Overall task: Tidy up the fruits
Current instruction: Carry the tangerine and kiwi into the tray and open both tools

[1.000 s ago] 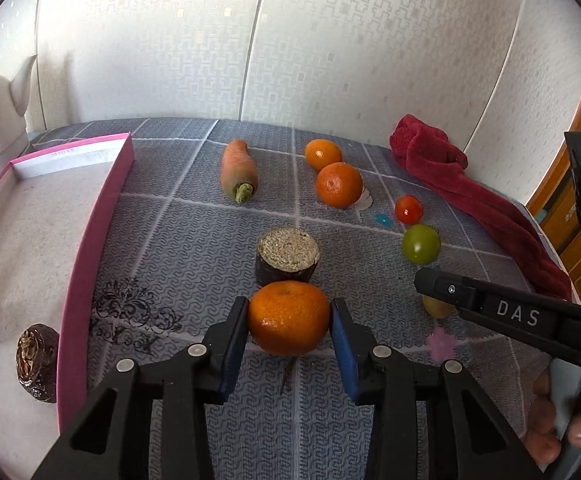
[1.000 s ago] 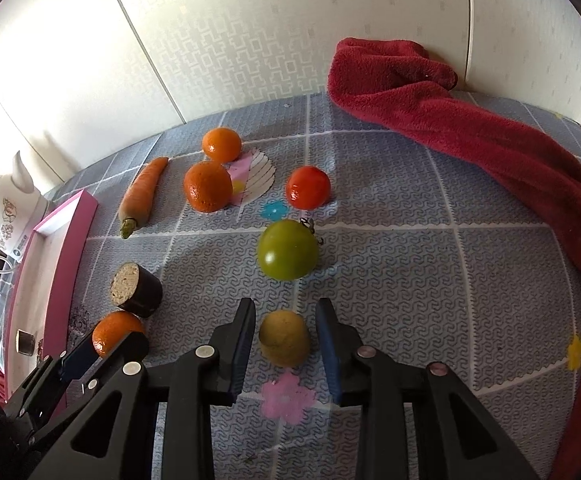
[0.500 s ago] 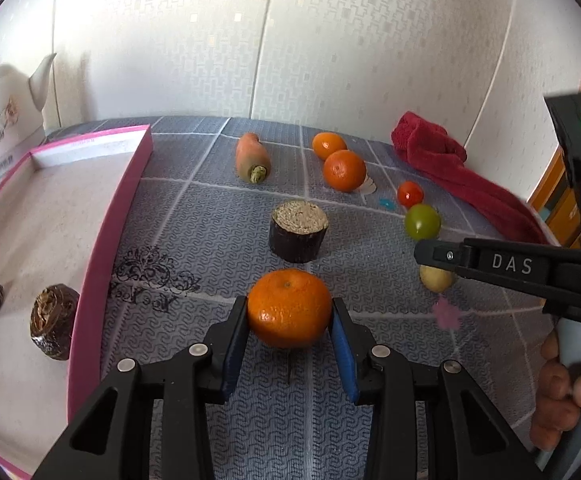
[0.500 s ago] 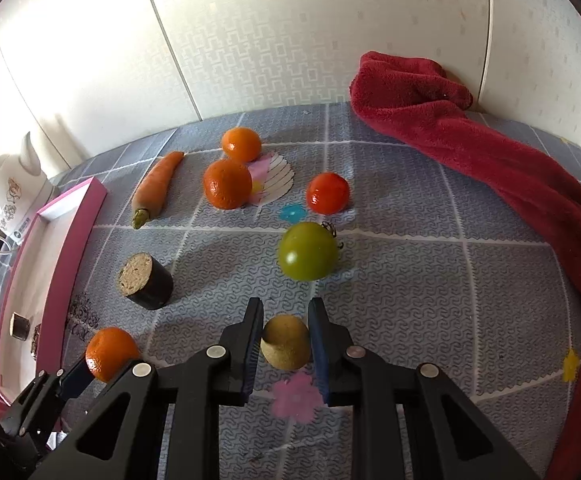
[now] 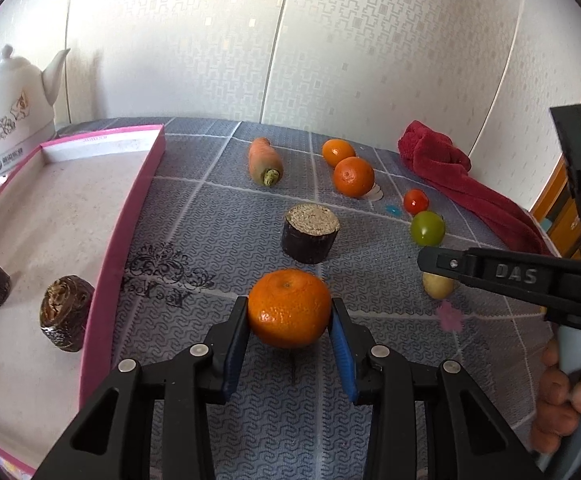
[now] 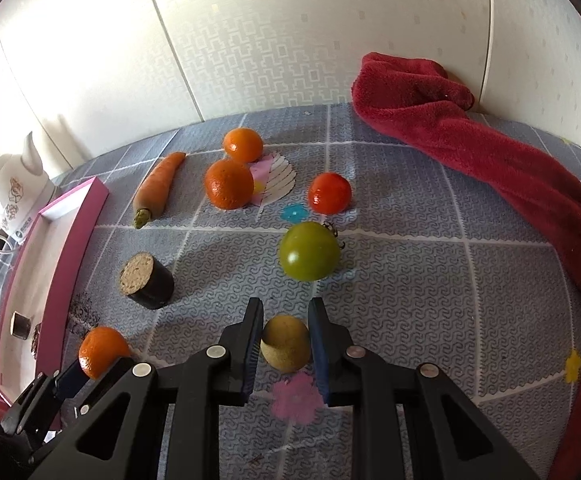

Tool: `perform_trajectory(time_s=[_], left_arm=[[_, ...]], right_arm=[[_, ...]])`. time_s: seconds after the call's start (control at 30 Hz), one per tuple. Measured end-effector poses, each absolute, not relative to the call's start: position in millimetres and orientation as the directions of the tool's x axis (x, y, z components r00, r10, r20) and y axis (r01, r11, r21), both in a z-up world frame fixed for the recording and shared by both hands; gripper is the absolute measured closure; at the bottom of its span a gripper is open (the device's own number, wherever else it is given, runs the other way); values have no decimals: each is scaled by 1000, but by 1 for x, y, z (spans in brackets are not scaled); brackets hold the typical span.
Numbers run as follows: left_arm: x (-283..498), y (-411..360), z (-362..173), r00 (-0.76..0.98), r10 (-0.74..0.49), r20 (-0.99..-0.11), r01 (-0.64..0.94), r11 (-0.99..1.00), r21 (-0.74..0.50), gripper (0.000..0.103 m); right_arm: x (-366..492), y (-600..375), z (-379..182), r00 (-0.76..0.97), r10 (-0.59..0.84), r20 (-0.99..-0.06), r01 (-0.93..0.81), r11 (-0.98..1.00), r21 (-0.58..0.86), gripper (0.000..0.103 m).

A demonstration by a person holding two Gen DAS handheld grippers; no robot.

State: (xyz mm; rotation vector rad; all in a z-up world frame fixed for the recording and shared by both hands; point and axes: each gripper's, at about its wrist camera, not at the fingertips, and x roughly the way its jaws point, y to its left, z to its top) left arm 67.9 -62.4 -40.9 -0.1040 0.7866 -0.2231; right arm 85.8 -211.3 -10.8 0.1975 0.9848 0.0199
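My left gripper [image 5: 289, 312] is shut on an orange mandarin [image 5: 289, 307] and holds it above the grey patterned cloth; it also shows in the right wrist view [image 6: 102, 354]. My right gripper [image 6: 284, 336] is shut on a small yellow-brown fruit [image 6: 285, 342], seen from the left wrist view [image 5: 437, 284] behind the right gripper's finger. A pink-rimmed tray [image 5: 130, 216] lies to the left and holds two dark cut pieces [image 5: 66, 312]. Two more oranges [image 6: 228, 184], a red tomato [image 6: 329, 193] and a green tomato [image 6: 309, 256] lie further back.
A carrot [image 6: 158, 188] and a dark cut cylinder [image 6: 146, 280] lie on the cloth between tray and fruit. A red towel [image 6: 490, 168] runs along the right side. A white kettle [image 5: 6, 108] stands behind the tray. The wall is close behind.
Both grippers have lifted and drawn back with their fruit held. The right jaws closed in onto the yellow-brown fruit. More of the tray and kettle show in the left wrist view.
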Motion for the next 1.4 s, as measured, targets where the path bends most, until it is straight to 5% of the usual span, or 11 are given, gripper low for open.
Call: perform_trajectory(time_s=[0.5,0.97,1.4], left_arm=[[71,-53,-41,662,-258,-704,125,964,-235,63],[69,-57,-37,684,-232,-691,136,972,-191,63],[49,-45,-15,762,-174,-624,106,984,-145,64]], right_arm=[[72,-213,-13,519,135,-844,17,986,168,68],[82,-199,-14,534,44,-844,12,998,60,73],[80,-174,7,590,97,-802,-28,995,100,73]])
